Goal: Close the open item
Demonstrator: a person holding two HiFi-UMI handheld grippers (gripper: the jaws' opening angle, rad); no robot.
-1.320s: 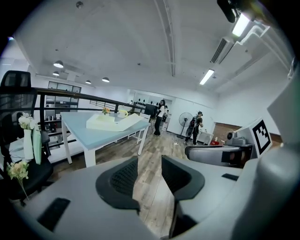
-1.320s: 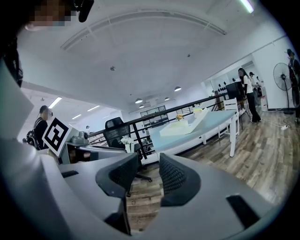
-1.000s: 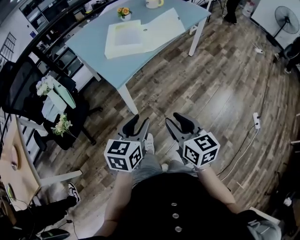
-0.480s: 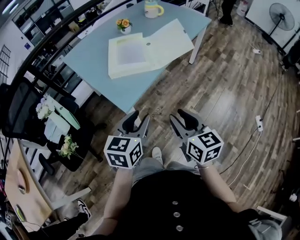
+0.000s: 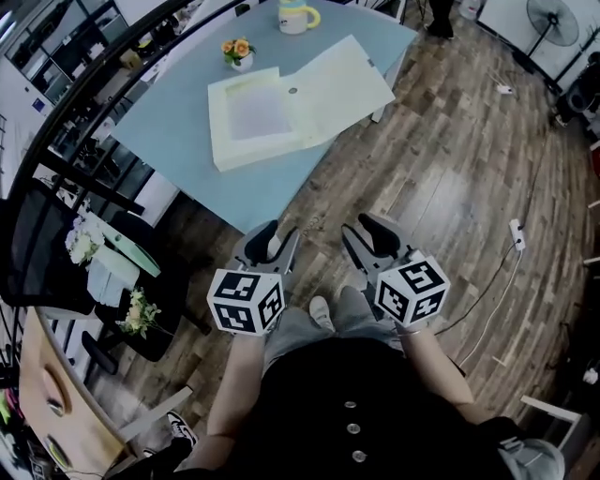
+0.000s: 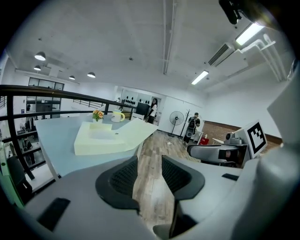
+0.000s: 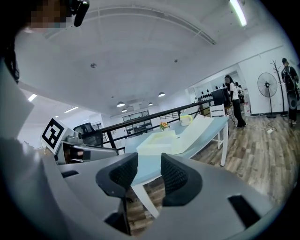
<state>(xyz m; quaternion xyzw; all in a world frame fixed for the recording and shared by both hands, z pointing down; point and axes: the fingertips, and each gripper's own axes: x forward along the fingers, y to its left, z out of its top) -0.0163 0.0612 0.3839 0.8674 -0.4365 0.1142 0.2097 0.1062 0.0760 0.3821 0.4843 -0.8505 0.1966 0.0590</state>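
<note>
A pale yellow flat box (image 5: 281, 105) lies open on the light blue table (image 5: 178, 131), its lid folded out to the right. It also shows in the left gripper view as the box (image 6: 110, 139) and in the right gripper view as the box (image 7: 171, 139). My left gripper (image 5: 270, 242) and right gripper (image 5: 367, 236) are held side by side over the wooden floor, short of the table's near corner. Both are open with nothing between the jaws.
A small flower pot (image 5: 235, 51) and a yellow-handled mug (image 5: 293, 16) stand on the table beyond the box. An office chair with flowers (image 5: 112, 272) is at the left, a black railing (image 5: 84, 89) runs along the table's far side, and a floor fan (image 5: 548, 21) at the upper right.
I have walked closer to the table; the table and box now sit lower and larger in the head view. Both grippers keep the same opening.
</note>
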